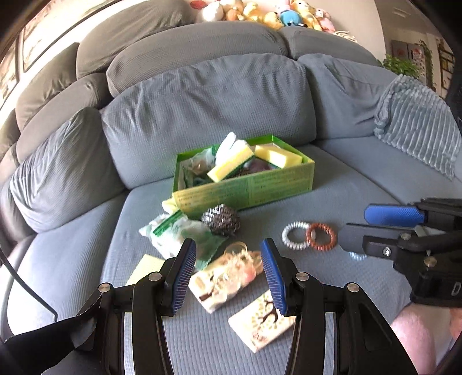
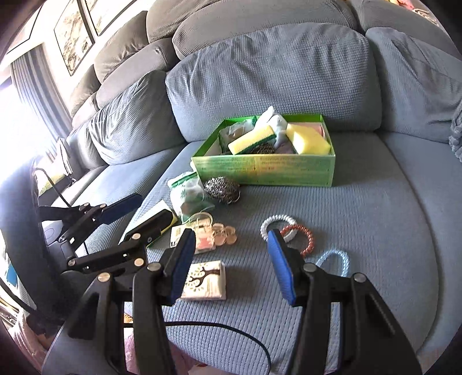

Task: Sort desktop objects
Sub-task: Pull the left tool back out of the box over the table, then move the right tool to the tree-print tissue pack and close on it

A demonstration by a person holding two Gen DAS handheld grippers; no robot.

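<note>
A green box point(image 1: 245, 190) point(image 2: 268, 171) on the grey sofa seat holds yellow sponges point(image 1: 231, 166) point(image 2: 251, 138) and other items. In front of it lie a steel scourer point(image 1: 221, 220) point(image 2: 222, 187), a green-white bag point(image 1: 179, 233) point(image 2: 187, 191), a packet of hair ties point(image 1: 231, 271) point(image 2: 208, 235), a tree-print tissue pack point(image 1: 262, 320) point(image 2: 206, 281), and white point(image 1: 294, 235) point(image 2: 277, 223), orange point(image 1: 321, 235) point(image 2: 303, 239) and pale blue point(image 2: 335, 261) coil hair rings. My left gripper point(image 1: 228, 262) point(image 2: 147, 207) is open above the packet. My right gripper point(image 2: 231, 251) point(image 1: 355, 225) is open and empty.
Grey back cushions point(image 1: 208, 98) stand behind the box. A ribbed blue-grey pillow point(image 1: 415, 127) lies at the right. A yellow-green sponge point(image 1: 145, 266) point(image 2: 166, 222) lies left of the packet. Soft toys point(image 1: 260, 11) line the sofa top. A black cable point(image 2: 216, 328) runs near me.
</note>
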